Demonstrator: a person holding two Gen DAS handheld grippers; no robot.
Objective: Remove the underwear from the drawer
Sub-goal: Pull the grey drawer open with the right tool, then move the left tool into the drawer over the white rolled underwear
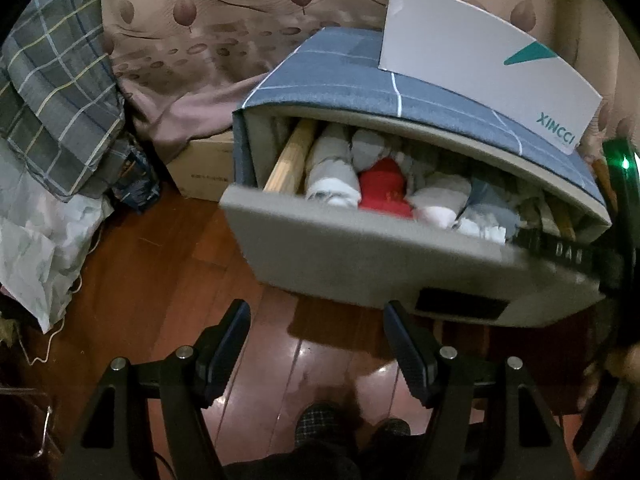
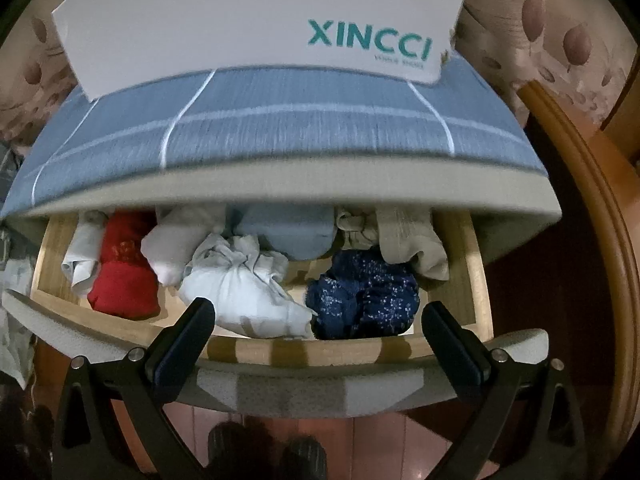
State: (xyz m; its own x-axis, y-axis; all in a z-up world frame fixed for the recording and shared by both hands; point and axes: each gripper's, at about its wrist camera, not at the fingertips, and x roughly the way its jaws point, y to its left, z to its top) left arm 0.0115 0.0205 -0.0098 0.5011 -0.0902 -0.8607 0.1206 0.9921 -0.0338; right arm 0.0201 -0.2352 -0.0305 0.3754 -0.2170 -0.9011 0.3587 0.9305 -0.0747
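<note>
A grey drawer [image 2: 280,388] stands pulled out of a blue plaid cabinet [image 2: 280,136]. It holds several rolled underwear: a red one [image 2: 124,276], a white one [image 2: 244,300], a navy speckled one [image 2: 364,300], light blue and beige ones behind. My right gripper [image 2: 316,320] is open, just over the drawer's front edge, fingers either side of the white and navy pieces, touching nothing. In the left wrist view the drawer [image 1: 360,256] and red roll [image 1: 384,192] show. My left gripper [image 1: 316,320] is open and empty above the wood floor, in front of the drawer.
A white XINCCI box [image 2: 260,20] stands on the cabinet top. A cardboard box [image 1: 204,168] sits left of the cabinet under a brown bedspread [image 1: 192,40]. Plaid bedding [image 1: 56,92] and a white bag [image 1: 36,248] lie at the left. A wooden frame [image 2: 580,200] stands at the right.
</note>
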